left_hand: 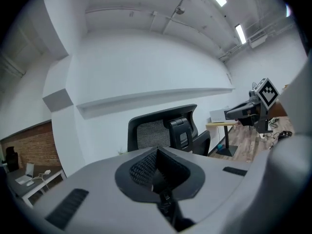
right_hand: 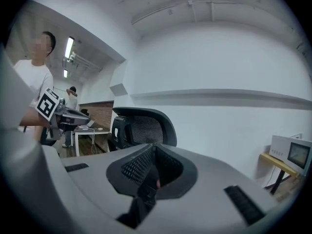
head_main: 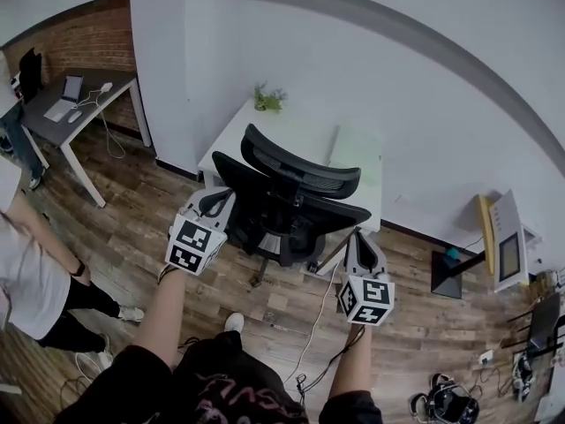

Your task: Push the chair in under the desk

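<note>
Left gripper (head_main: 221,200), right gripper (head_main: 356,235) closed, black mesh chair (head_main: 284,212), curved headrest (head_main: 300,168)

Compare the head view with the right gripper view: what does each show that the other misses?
Only the head view: the white desk with a small potted plant on it, and the wooden floor with a white cable lying on it. Only the right gripper view: the ceiling strip lights, and the right hand-held gripper seen close, its jaws shut with nothing between them. Both: the black mesh office chair and the left hand-held gripper.
</note>
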Action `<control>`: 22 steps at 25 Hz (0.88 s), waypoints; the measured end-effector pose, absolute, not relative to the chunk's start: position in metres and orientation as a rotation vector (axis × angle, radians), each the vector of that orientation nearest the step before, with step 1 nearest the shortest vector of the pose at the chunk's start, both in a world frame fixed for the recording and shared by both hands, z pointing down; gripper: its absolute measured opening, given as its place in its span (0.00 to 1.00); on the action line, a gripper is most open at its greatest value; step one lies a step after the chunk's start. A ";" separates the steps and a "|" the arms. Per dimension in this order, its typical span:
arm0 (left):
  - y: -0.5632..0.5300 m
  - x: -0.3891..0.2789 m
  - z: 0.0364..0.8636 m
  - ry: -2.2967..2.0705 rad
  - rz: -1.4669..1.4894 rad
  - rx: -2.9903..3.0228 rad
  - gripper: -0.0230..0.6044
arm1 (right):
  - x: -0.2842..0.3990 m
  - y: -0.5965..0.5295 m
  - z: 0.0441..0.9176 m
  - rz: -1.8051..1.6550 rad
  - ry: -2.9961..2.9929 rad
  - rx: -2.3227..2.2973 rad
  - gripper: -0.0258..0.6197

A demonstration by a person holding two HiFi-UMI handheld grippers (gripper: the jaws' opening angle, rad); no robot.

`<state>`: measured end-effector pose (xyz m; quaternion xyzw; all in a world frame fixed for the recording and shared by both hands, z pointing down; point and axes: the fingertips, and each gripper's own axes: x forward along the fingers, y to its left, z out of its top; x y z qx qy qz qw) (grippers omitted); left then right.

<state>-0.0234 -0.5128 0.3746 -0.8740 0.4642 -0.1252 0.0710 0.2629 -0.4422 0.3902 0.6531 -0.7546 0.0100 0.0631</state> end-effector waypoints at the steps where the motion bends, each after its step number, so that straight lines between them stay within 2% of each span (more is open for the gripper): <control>1: -0.509 -0.025 0.372 1.407 -0.363 -2.628 0.06 | 0.262 -0.438 0.390 0.030 -2.275 1.977 0.09; 22: -0.439 -0.030 0.357 1.433 -0.250 -2.643 0.06 | 0.258 -0.375 0.370 -0.031 -2.250 2.069 0.08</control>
